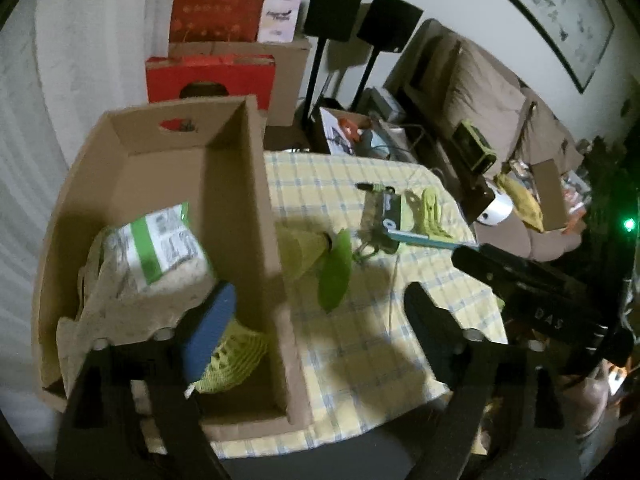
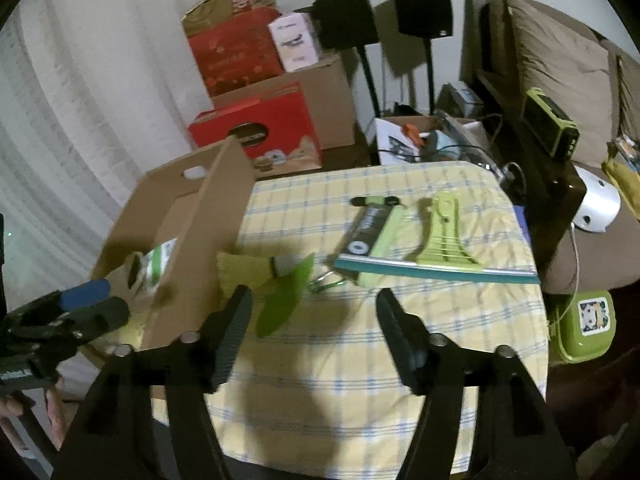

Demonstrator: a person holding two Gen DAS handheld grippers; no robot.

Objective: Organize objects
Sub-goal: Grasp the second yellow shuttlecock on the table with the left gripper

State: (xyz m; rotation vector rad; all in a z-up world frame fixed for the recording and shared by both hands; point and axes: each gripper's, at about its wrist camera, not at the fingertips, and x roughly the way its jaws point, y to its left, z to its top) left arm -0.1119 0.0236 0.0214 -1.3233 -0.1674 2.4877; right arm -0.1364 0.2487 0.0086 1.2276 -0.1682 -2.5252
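A cardboard box (image 1: pixel 240 184) stands on the left of the checked tablecloth (image 1: pixel 360 340). Inside lie a green-labelled bag (image 1: pixel 160 248) and a yellow-green mesh net (image 1: pixel 232 364). My left gripper (image 1: pixel 316 320) is open and straddles the box's right wall, its blue-padded left finger (image 1: pixel 212 328) inside. On the cloth lie a yellow fabric piece with a green leaf (image 2: pixel 280 300), a green squeegee (image 2: pixel 444 240), a dark green-edged pack (image 2: pixel 368 228) and a small green clip (image 2: pixel 328 280). My right gripper (image 2: pixel 312 328) is open and empty, just short of the leaf. The box also shows in the right wrist view (image 2: pixel 200 248).
Red and brown boxes (image 2: pixel 260 128) and two black speakers on stands (image 2: pixel 424 8) stand behind the table. A sofa with a cushion (image 2: pixel 560 68), a green radio (image 2: pixel 552 124) and a white object (image 2: pixel 596 204) are at the right. A green lidded container (image 2: pixel 588 324) sits beside the table's right edge.
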